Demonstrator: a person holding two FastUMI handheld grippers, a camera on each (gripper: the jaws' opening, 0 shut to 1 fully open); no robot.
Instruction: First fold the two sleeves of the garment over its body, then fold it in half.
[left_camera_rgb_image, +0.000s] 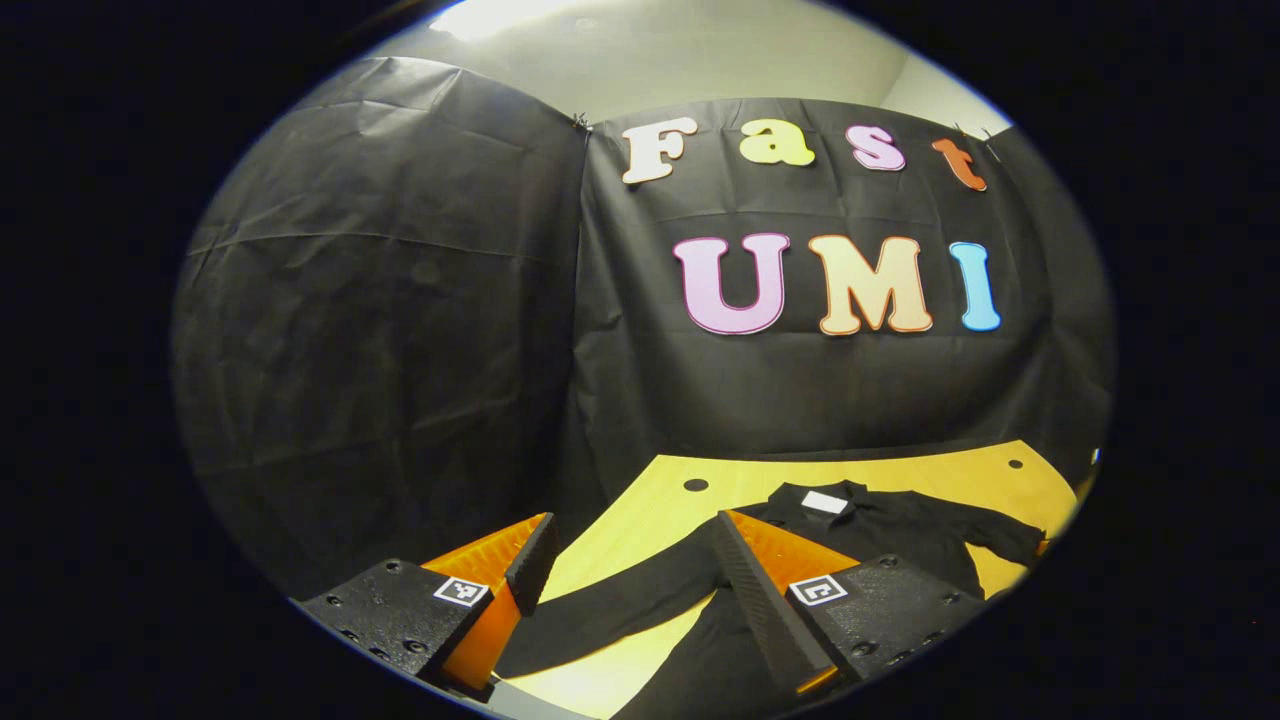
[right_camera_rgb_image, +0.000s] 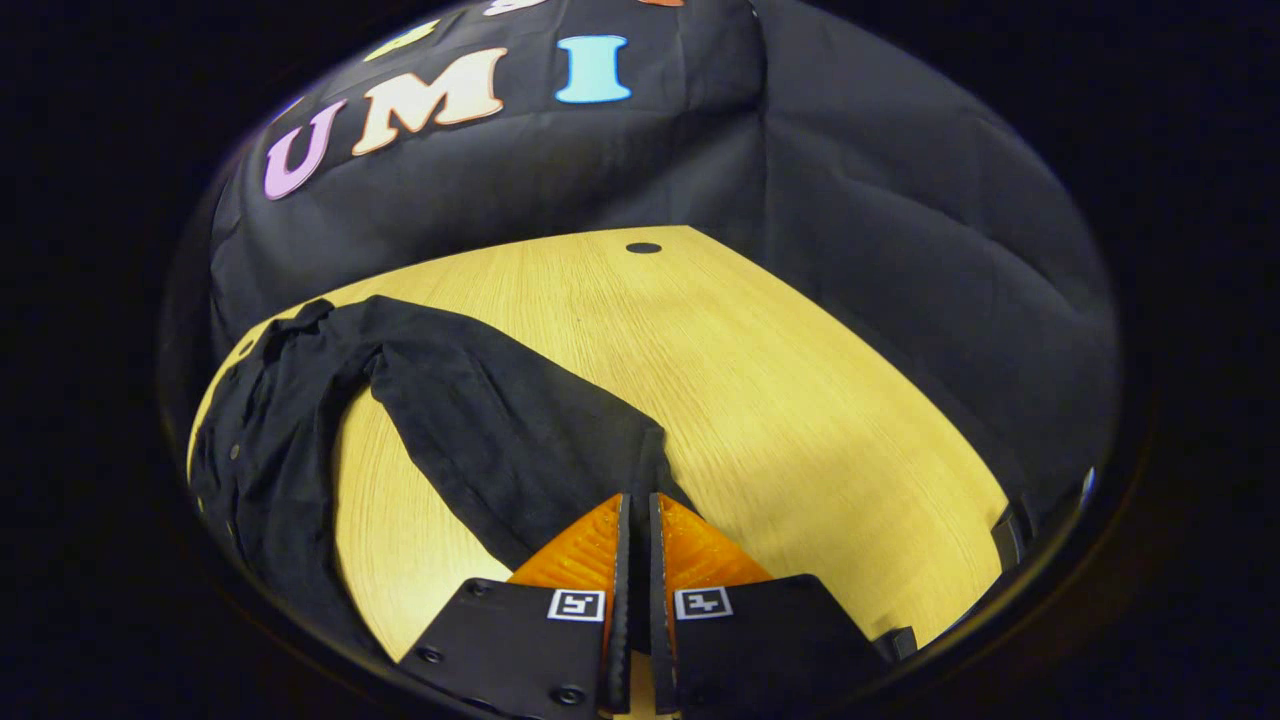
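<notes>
Black cloth hangs in creased panels around the booth, meeting at a corner seam in the left gripper view. Above it runs a pale wall with a bright glare of light. The light wooden tabletop has small round dark holes near its far edge

Bare worktop open from 12 to 3 o'clock in the right gripper view. Black garment sprawled from 9 to 11, sleeve reaching the claw. Booth wall closing the far edge.
</notes>
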